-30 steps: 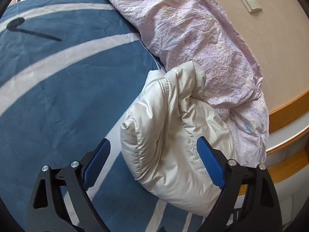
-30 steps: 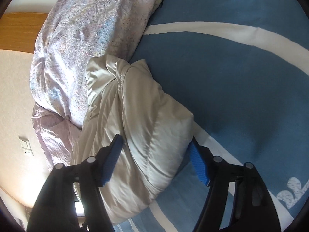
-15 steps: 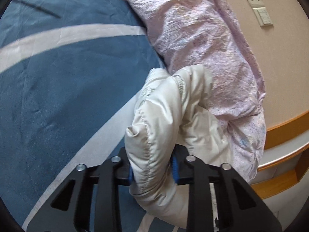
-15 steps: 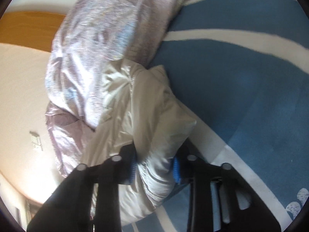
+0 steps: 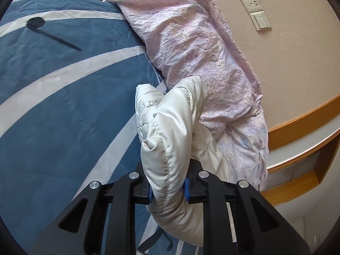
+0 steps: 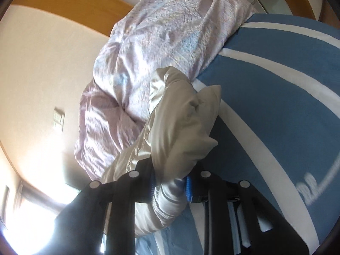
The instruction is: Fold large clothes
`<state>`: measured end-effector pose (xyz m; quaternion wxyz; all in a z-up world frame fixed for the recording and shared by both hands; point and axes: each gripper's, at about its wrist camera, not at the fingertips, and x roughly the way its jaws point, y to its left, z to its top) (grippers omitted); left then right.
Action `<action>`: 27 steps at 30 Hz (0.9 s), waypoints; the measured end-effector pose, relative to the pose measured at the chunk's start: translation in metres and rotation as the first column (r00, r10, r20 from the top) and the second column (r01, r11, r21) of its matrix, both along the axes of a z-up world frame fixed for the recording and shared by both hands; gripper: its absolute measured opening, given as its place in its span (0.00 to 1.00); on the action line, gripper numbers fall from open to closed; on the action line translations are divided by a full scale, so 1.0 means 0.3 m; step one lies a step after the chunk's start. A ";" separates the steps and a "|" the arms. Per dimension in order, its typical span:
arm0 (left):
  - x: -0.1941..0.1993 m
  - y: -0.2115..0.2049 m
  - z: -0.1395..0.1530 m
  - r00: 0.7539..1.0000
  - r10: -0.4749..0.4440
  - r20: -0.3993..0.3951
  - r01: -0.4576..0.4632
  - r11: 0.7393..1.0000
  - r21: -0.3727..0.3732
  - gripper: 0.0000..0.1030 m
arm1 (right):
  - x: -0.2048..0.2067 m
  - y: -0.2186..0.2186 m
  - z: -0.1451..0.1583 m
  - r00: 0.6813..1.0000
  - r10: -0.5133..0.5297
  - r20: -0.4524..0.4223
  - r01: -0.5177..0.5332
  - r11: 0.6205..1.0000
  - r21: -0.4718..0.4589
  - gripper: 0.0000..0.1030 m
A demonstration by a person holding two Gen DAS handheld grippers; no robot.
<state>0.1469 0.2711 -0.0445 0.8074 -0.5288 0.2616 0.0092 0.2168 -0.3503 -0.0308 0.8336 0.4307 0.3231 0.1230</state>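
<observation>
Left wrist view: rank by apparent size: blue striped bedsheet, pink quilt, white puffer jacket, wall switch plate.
1. Blue striped bedsheet, fills the left half.
2. Pink quilt.
3. White puffer jacket, though it sits nearest the lens, clamped in the left gripper, so it looks inflated.
4. Wall switch plate, clearly smallest.

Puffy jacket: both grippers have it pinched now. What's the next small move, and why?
Probably lift and draw it away from the pink quilt onto the blue bedspread. The left gripper and right gripper both clamp the white jacket, which is bunched against the quilt, leaving no flat room to fold.
</observation>
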 end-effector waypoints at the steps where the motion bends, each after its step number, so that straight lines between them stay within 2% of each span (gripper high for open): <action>1: -0.031 0.004 -0.006 1.000 -0.002 -0.004 0.002 1.000 0.003 0.19 | -0.017 -0.001 -0.002 1.000 0.007 -0.002 -0.007 1.000 -0.005 0.21; 5: -0.103 0.017 -0.023 1.000 -0.006 -0.017 0.006 1.000 0.003 0.19 | -0.089 -0.010 -0.011 0.999 0.031 -0.008 -0.031 0.999 -0.014 0.21; 12: -0.150 0.021 -0.025 1.000 -0.001 -0.029 0.001 1.000 0.012 0.19 | -0.141 0.000 -0.012 0.999 0.042 -0.011 -0.042 0.998 -0.048 0.21; 15: -0.181 0.030 -0.033 1.000 0.007 -0.028 -0.007 1.000 0.004 0.19 | -0.176 0.010 -0.032 0.998 0.046 -0.034 -0.049 0.995 -0.092 0.22; 17: -0.189 0.032 -0.048 0.999 0.015 -0.034 -0.016 1.000 -0.004 0.20 | -0.195 0.013 -0.045 0.997 0.051 -0.052 -0.058 0.987 -0.150 0.26; 20: -0.198 0.034 -0.092 0.997 0.027 -0.067 -0.028 1.000 -0.008 0.26 | -0.218 0.010 -0.053 0.996 0.030 -0.084 -0.050 0.968 -0.248 0.40; 21: -0.200 0.034 -0.097 0.997 0.027 -0.071 -0.027 1.000 -0.003 0.27 | -0.234 0.008 -0.040 0.996 -0.012 -0.087 -0.017 0.947 -0.320 0.52; 22: -0.203 0.032 -0.099 0.997 0.024 -0.071 -0.024 1.000 0.012 0.31 | -0.248 0.007 -0.024 0.996 -0.057 -0.072 0.025 0.921 -0.389 0.59; 24: -0.206 0.029 -0.088 0.998 0.016 -0.053 -0.014 0.999 0.049 0.45 | -0.277 0.013 0.023 0.988 -0.152 -0.010 0.124 0.843 -0.523 0.61; 25: -0.208 0.026 -0.082 0.999 0.012 -0.047 -0.009 0.998 0.065 0.58 | -0.289 0.022 0.054 0.981 -0.191 0.029 0.172 0.797 -0.579 0.61; 26: -0.209 0.020 -0.073 0.999 0.010 -0.040 -0.006 0.996 0.092 0.68 | -0.294 0.040 0.084 0.978 -0.200 0.063 0.196 0.765 -0.614 0.61; 27: -0.210 0.016 -0.067 0.999 0.009 -0.033 -0.005 0.994 0.114 0.70 | -0.289 0.068 0.110 0.980 -0.177 0.089 0.193 0.750 -0.633 0.61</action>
